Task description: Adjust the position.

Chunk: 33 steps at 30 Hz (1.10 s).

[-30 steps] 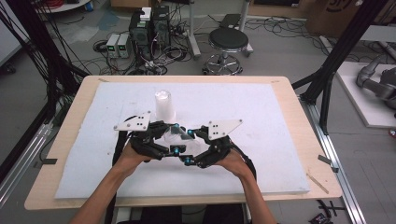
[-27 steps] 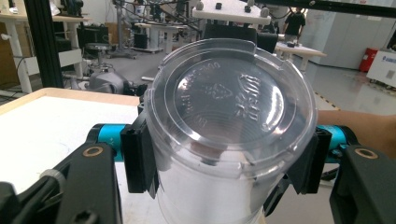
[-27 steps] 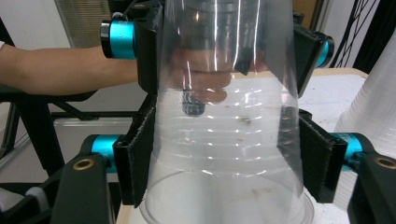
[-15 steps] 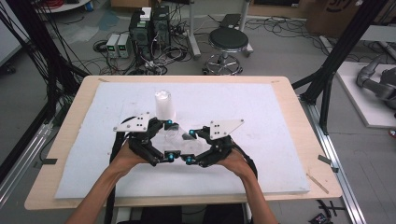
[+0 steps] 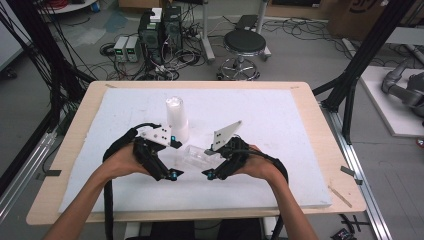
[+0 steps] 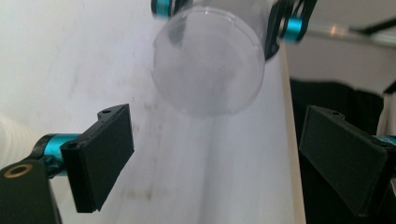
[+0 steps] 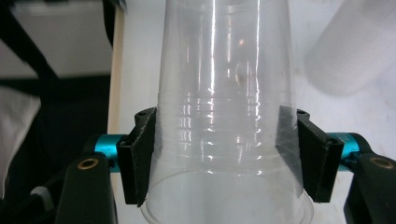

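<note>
Clear ribbed plastic cup (image 7: 227,112) lies sideways, clamped near its rim between the right tool's (image 7: 227,156) jaws. Facing its base, the left tool (image 6: 233,158) stands apart. A white cup stack (image 5: 177,119) stands upright beyond on the white-covered table (image 5: 280,115).
</note>
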Each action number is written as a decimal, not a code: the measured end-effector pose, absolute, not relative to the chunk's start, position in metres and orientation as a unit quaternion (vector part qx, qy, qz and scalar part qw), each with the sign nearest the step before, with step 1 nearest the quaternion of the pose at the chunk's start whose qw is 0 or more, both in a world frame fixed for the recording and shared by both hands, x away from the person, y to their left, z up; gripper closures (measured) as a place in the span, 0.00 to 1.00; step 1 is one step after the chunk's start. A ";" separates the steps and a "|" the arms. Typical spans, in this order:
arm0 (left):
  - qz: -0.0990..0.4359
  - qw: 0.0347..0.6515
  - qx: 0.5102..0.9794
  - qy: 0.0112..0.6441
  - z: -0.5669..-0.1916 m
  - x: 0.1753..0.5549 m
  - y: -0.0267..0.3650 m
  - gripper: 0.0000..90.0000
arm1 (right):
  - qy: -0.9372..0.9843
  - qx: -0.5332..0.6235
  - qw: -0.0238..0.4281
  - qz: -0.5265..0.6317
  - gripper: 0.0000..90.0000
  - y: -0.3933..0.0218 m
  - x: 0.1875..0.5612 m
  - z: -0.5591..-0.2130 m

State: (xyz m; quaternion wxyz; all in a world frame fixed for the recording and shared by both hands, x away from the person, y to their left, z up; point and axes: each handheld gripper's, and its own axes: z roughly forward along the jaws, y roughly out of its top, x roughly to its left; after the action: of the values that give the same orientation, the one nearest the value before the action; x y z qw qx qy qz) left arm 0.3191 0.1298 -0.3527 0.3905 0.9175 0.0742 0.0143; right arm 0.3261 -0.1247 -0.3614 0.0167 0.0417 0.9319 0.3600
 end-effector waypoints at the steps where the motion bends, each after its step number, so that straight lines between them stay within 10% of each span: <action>1: 0.012 0.372 0.925 0.079 -0.352 0.320 0.129 0.11 | 0.939 0.040 0.016 0.342 0.36 -0.123 0.327 -0.360; 9: 0.009 0.288 0.953 0.089 -0.353 0.325 0.122 0.11 | 0.969 0.032 -0.009 0.244 0.36 -0.109 0.331 -0.350; 33: -0.023 0.304 0.951 0.048 -0.358 0.334 0.092 0.25 | 0.974 0.014 -0.017 0.223 0.36 -0.099 0.331 -0.348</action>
State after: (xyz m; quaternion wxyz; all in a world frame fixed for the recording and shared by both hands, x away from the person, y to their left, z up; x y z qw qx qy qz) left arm 0.3340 0.0919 -0.3584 0.3040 0.9512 0.0484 -0.0230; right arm 0.3309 -0.0995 -0.3479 -0.0174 0.0142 0.9745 0.2233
